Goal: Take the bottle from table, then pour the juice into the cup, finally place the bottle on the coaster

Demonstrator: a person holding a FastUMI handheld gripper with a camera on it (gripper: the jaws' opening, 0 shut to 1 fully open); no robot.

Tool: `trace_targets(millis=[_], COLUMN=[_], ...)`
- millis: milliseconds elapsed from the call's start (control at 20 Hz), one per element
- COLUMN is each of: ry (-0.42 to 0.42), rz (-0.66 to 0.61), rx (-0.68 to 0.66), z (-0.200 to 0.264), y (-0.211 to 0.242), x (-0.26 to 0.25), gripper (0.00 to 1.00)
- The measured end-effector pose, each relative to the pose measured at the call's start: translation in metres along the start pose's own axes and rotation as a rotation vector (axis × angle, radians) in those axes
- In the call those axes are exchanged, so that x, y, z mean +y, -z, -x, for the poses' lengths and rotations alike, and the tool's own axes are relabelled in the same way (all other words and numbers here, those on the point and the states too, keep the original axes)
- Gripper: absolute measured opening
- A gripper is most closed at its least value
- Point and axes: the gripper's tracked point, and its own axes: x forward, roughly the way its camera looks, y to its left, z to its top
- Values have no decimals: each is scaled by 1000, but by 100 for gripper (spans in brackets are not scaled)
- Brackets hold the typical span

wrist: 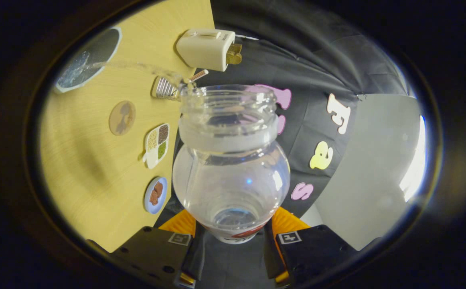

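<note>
Wooden table [92, 168] appears tilted because the gripper [233, 237] is rolled sideways: both fingers clamp the clear bottle [231, 168], tipped so liquid streams from its mouth into the cup [86, 60]. Round coaster [122, 117] waits nearby.

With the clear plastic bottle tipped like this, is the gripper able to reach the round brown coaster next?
Probably yes. The gripper is shut on the clear plastic bottle, and the round brown coaster lies on bare wooden table with nothing standing in between.
</note>
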Motion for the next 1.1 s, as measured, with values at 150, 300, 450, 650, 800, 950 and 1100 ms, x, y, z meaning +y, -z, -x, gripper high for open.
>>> trace_targets(millis=[150,300,450,650,800,950,1100], ry=[8,16,27,38,60,86,106], rz=[3,9,17,22,42,46,57], rx=[-4,-14,-26,-43,-59,-91,-105], z=[0,-3,-4,-4,-4,-7,-6], y=[0,-1,-2,-6,-9,-17,-22], x=[-3,-4,-7,-10,-15,-25,-28], gripper=[64,64,64,64,64,64,64])
